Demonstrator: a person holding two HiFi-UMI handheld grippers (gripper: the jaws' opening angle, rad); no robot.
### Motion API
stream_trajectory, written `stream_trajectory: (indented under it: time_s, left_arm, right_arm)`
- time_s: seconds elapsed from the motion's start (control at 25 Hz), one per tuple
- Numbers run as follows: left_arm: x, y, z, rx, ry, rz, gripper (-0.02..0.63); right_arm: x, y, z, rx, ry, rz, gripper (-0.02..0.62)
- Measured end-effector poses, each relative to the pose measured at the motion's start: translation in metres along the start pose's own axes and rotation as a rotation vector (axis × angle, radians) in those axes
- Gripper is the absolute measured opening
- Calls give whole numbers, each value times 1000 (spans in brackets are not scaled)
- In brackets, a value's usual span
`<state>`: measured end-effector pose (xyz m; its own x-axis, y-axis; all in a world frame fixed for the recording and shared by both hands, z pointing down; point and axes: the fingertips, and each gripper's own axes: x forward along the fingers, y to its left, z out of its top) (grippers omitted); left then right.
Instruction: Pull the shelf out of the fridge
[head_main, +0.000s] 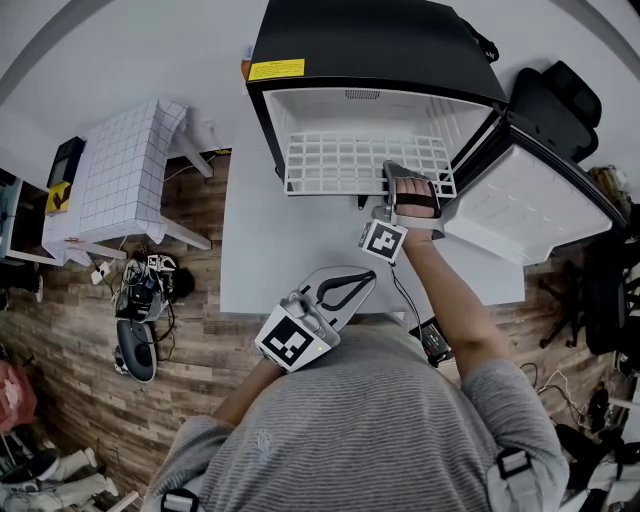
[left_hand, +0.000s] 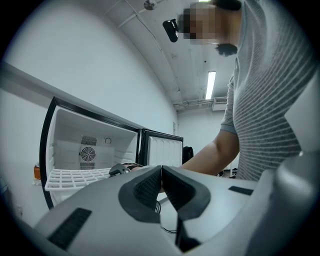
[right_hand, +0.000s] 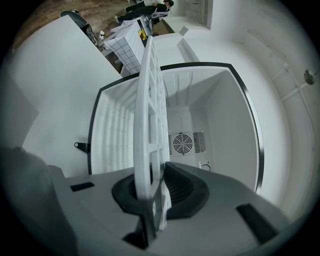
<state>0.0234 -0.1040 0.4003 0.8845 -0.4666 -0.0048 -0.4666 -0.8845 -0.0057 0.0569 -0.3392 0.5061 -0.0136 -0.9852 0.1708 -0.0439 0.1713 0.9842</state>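
A small black fridge (head_main: 370, 45) with a white inside stands open on a white table. Its white wire shelf (head_main: 350, 162) sticks partly out of the opening. My right gripper (head_main: 398, 180) is shut on the shelf's front edge near its right end; in the right gripper view the shelf (right_hand: 150, 130) runs edge-on between the pads, with the fridge fan (right_hand: 182, 144) behind. My left gripper (head_main: 345, 288) hangs back near the table's front edge, shut and holding nothing. In the left gripper view its pads (left_hand: 161, 187) meet, and the fridge (left_hand: 90, 155) and shelf (left_hand: 75, 177) are ahead.
The fridge door (head_main: 530, 195) is swung open to the right. The white table (head_main: 290, 260) has bare surface in front of the fridge. A cable (head_main: 405, 300) trails over its front edge. A small tiled white table (head_main: 125, 170) stands at left, with clutter on the wooden floor (head_main: 140, 310).
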Motion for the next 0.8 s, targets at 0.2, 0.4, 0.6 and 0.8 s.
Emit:
stream_trajectory:
  time_s: [0.2,0.4,0.6,0.8]
  left_arm:
    - [1,-2,0,-1,0,-7,11]
    - [0,0,1,-2,1,-2,11]
    - [2,-1,1,-7,-2,-5,11]
    - [4,-2,1,2,-1,-9,11]
  right_arm:
    - [0,0,0,2,6,1,41]
    - [-5,0,0,13,1,2,41]
    - [-6,1,0,18,-2,4,41]
    - [-6,1,0,18,-8,4,41]
